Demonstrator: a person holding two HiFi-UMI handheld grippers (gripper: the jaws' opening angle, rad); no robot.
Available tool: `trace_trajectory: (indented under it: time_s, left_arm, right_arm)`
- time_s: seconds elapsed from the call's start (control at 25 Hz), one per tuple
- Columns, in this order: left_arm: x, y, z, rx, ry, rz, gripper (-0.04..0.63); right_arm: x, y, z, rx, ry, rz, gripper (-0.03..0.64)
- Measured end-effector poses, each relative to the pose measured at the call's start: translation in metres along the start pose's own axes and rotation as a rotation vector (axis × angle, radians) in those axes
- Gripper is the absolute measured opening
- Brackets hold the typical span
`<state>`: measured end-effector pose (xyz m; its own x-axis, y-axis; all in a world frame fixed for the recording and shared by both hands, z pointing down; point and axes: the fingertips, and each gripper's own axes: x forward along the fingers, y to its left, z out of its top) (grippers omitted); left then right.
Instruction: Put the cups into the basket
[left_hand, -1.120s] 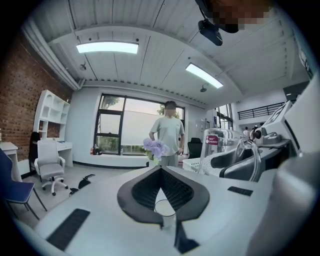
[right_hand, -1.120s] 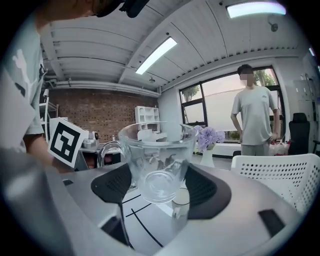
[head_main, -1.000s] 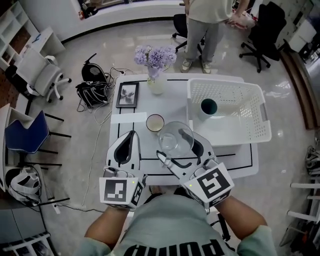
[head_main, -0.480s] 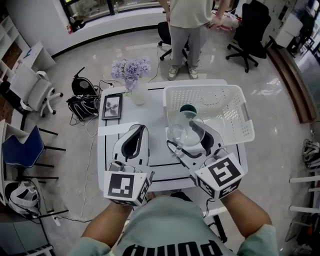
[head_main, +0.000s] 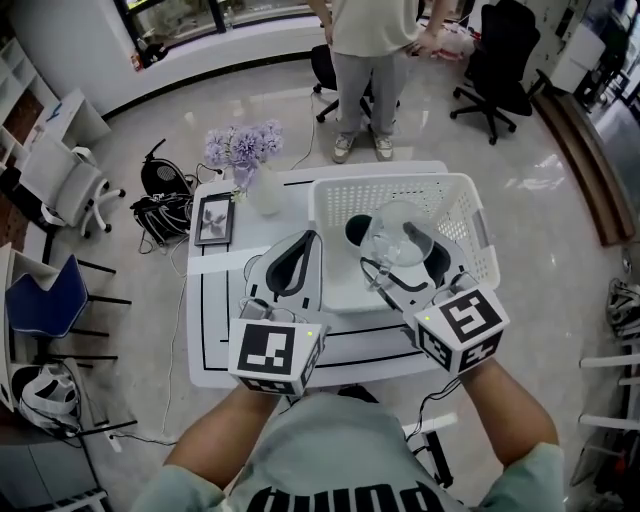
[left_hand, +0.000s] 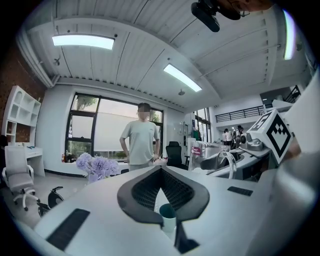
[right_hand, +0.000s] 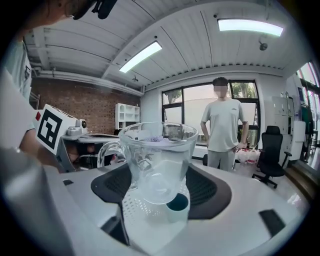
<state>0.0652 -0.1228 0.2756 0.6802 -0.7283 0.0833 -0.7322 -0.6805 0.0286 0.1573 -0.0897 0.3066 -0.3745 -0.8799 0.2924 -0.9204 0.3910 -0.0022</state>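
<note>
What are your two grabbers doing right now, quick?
Left gripper: closed, holding nothing.
Right gripper: closed on the clear glass cup.

- Glass cup (right_hand: 157, 155): clear glass, smooth and glossy.
- Basket (head_main: 392, 183): white plastic with perforated walls, matt.
- Small cup (head_main: 360, 231): smooth, pale outside, teal within.
- Right hand-held gripper (head_main: 400, 240): matt white plastic shell and black ribbed pads (right_hand: 212, 192).
- Bench (head_main: 215, 335): smooth white top with black lines.
- Floor (head_main: 150, 130): polished, glossy, mirroring light.
</note>
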Motion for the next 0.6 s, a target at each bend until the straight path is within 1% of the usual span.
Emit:
trace_trajectory:
  time_s: [0.4,0.6]
  left_arm:
    - [0.048,-0.017,-0.002,0.011,0.026,0.001,0.003]
    - [0.064,-0.014,-0.012,0.027,0.057,0.018,0.003]
  right_arm:
    - [0.011,-0.056,-0.018,-0.028,0.052,-0.001,0.331]
    - [0.021,-0.08,-0.035,-0.043,0.079,0.037,0.331]
